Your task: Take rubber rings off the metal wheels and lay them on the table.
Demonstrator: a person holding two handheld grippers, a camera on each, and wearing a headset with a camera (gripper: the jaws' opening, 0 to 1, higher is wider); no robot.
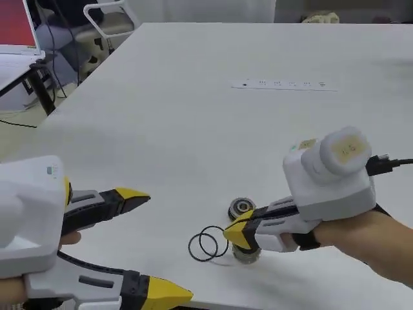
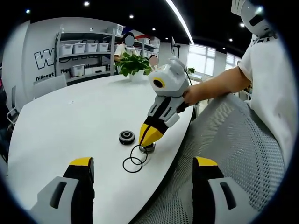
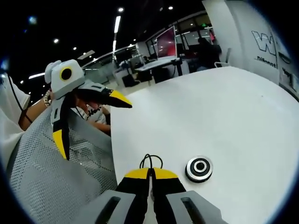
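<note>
Rubber rings [image 1: 206, 245]: two lie overlapped on the table [image 1: 193, 129] near its front edge, touching the right gripper [image 1: 233, 235] tip. Its jaws are pressed together; can't tell if a ring is pinched. Left gripper [image 1: 165, 245] gapes wide, empty. Risk: pulling away drags a ring over the edge or knocks the metal wheel [image 1: 241, 208] rolling.

Wall sign [image 2: 45, 59]: large "W", remainder cut off; smaller line beneath starts "Diligent".
</note>
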